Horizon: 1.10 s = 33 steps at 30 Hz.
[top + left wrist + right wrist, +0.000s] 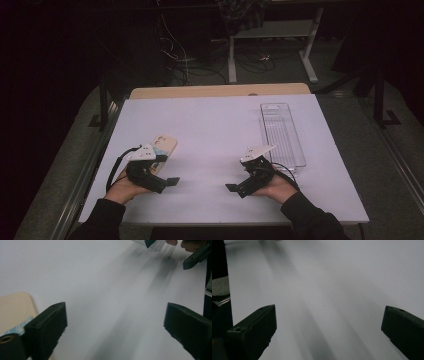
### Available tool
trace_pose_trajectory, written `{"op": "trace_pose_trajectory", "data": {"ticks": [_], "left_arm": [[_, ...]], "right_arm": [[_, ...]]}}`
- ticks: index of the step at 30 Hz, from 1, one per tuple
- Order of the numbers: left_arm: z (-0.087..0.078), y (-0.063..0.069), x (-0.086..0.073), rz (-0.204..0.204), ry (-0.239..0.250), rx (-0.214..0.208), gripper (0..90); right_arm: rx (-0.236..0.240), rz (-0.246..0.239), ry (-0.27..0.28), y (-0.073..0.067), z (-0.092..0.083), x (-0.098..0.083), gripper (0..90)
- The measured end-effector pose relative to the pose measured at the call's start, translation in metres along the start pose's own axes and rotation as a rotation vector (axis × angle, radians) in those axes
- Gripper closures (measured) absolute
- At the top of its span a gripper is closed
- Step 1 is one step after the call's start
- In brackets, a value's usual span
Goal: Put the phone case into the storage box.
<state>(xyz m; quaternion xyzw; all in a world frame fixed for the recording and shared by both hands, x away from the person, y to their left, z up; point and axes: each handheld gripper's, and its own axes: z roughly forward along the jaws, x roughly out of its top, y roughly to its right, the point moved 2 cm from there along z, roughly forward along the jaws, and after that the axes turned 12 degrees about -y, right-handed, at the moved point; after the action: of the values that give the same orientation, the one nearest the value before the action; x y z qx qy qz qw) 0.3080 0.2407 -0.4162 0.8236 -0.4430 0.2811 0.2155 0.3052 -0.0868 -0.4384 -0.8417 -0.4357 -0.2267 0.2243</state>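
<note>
a small beige board (164, 145) with a light blue patterned patch lies flat on the white table (215, 130), left of the middle and toward the near side. just in front of it, the left gripper (170, 181) rests low on the table in a person's left hand (122, 189); its two black jaws are spread wide with bare table between them. in the left gripper view the board (15, 308) sits beside the left-hand jaw. the right gripper (234, 189) rests in the right hand (277, 189), well apart from the left one, jaws also spread wide over bare table. a clear plastic tray (281, 132) lies lengthwise on the table's right side, just beyond the right gripper. both sleeves are dark.
</note>
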Motion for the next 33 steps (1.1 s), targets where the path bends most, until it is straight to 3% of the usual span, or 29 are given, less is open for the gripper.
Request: {"op": "trace_pose_trajectory", "data": {"ticks": [8,13,19,23,28,33], "left_arm": [[0.003,-0.003,-0.004,-0.012,-0.027,0.009,0.0],[-0.001,-0.004,-0.001,-0.034,-0.004,0.017,0.0],[-0.002,-0.004,0.0,-0.033,-0.008,0.025,0.0],[-0.004,-0.007,0.005,-0.059,-0.011,0.042,0.0],[-0.008,-0.018,0.01,-0.078,-0.023,0.071,0.0],[-0.014,-0.024,0.02,-0.09,0.006,0.094,0.0]], "right_arm": [[-0.002,0.002,0.001,-0.001,0.0,0.0,0.0],[-0.004,-0.007,0.006,0.0,0.0,0.0,0.0],[-0.002,-0.009,0.01,0.0,-0.001,0.0,0.0],[0.001,-0.004,0.012,0.0,-0.001,0.001,0.0],[0.004,-0.004,0.013,0.001,-0.001,0.001,0.0],[0.008,-0.003,0.015,0.002,-0.001,0.001,0.0]]}}
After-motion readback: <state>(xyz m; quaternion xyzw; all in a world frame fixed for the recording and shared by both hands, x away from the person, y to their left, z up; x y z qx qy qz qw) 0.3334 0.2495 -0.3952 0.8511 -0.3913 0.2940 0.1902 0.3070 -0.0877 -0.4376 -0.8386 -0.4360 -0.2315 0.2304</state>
